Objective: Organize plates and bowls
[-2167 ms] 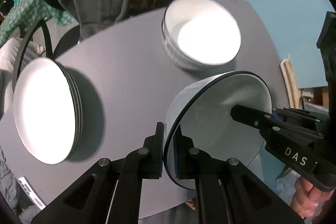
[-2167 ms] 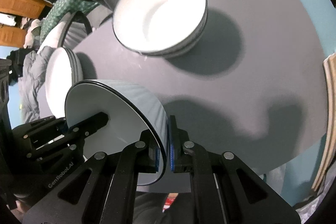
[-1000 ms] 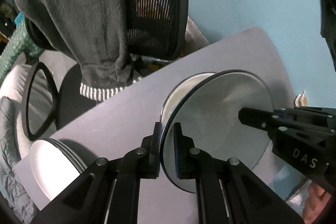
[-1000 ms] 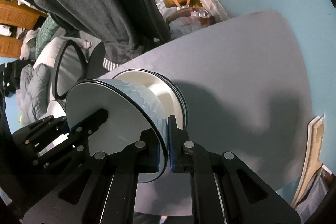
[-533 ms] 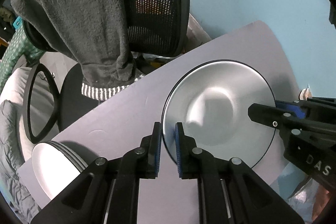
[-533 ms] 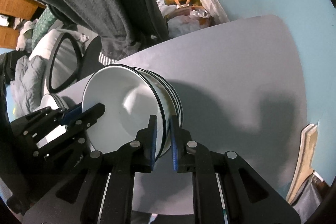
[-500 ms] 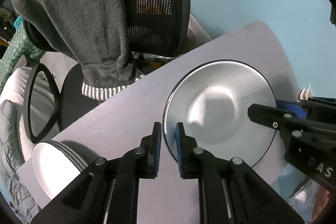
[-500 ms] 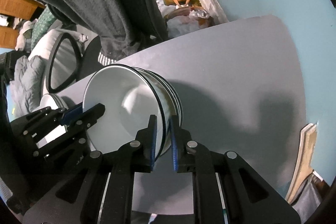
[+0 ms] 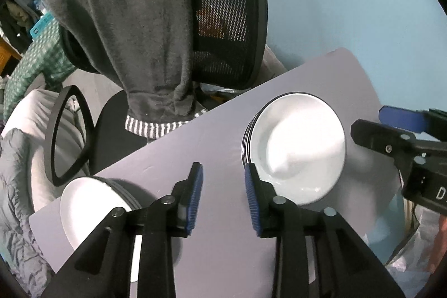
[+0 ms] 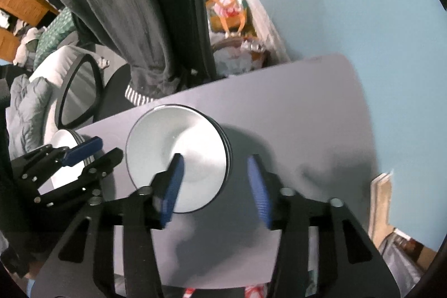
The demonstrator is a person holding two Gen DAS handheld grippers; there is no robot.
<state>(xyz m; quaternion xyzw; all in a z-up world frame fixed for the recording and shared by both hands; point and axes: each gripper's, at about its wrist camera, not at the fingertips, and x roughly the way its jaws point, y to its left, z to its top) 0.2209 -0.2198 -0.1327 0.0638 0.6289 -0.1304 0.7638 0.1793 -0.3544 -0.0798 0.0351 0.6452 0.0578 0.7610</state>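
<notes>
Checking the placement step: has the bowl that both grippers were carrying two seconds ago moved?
Yes. It travelled across the grey table and now sits on the bowl stack nearer the chair, released by the opening left gripper and right gripper.

Right wrist view: motion blur over the right tongs (image 10: 215, 183) as the jaws open; pad edges smeared, nothing pressed between them. One blue pad overlaps the near part of the bowl stack (image 10: 178, 158) beyond it; number of bowls cannot be counted from the rims. Left tongs (image 10: 92, 155) cover part of the plate stack (image 10: 62, 138) behind them.

Left wrist view: left tongs (image 9: 223, 197) hide the near side of the plate stack (image 9: 83, 197). Right tongs (image 9: 391, 127) are cut by the picture's edge. Desk (image 9: 223, 136) near edge is out of frame.
</notes>
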